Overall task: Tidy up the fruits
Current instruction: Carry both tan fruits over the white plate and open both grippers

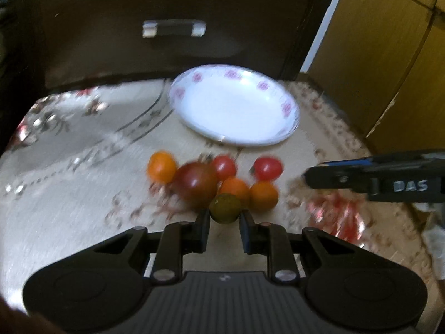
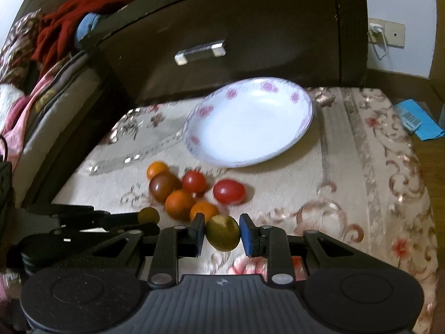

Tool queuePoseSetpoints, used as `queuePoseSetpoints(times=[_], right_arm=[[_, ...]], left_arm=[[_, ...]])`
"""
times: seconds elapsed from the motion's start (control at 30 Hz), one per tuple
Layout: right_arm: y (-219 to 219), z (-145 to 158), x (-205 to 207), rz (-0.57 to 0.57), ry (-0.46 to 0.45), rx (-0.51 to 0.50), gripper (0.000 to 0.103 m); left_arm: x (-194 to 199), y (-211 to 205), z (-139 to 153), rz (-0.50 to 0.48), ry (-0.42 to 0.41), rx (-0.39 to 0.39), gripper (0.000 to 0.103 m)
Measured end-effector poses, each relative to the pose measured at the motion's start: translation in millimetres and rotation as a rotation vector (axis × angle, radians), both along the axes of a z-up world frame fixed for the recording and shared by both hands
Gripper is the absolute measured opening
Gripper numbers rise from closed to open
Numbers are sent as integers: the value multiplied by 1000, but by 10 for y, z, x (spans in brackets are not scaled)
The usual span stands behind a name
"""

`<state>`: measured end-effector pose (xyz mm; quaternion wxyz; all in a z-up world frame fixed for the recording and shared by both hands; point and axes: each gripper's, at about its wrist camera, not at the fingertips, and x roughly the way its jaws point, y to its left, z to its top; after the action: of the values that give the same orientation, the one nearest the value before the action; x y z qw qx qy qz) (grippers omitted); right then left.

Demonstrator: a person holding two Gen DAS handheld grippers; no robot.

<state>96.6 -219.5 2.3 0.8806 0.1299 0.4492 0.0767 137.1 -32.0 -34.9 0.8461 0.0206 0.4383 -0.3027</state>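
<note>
Several small tomatoes lie in a cluster on the patterned cloth in front of a white plate (image 1: 233, 105) with pink flowers, also in the right wrist view (image 2: 250, 122). My left gripper (image 1: 224, 217) has its jaws on either side of a small green tomato (image 1: 225, 207); contact is unclear through blur. It shows at the left of the right wrist view (image 2: 148, 215). My right gripper (image 2: 222, 232) has a larger green tomato (image 2: 223, 232) between its jaws with small gaps. The right gripper's fingers (image 1: 361, 178) enter the left wrist view from the right.
A dark wooden drawer front (image 2: 222, 33) with a metal handle (image 2: 200, 51) stands behind the plate. Bedding and red cloth (image 2: 61, 27) lie at the left. A blue packet (image 2: 417, 119) lies past the cloth's right edge. A wooden door (image 1: 389, 55) stands at the right.
</note>
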Motion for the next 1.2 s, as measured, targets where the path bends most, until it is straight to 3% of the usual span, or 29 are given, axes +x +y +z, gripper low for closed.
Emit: queuePoseSetpoints(times=[0.37,0.6,0.9,1.2], right_arm=[[-167,60,531,-17,-65,-41,21],[-145,-31,743,4,-89,-52,24],[-180,-48,762,-8,-93,-68,32],[-230,208,581,-57,-107,-43,33]], left_arm=[[615,-279,161,24,-71,-17,30],[829,-399,60,19,-71,14,30],[848,-377,114,33,-72,4,30],[563,-146,448,98,-98,16,31]])
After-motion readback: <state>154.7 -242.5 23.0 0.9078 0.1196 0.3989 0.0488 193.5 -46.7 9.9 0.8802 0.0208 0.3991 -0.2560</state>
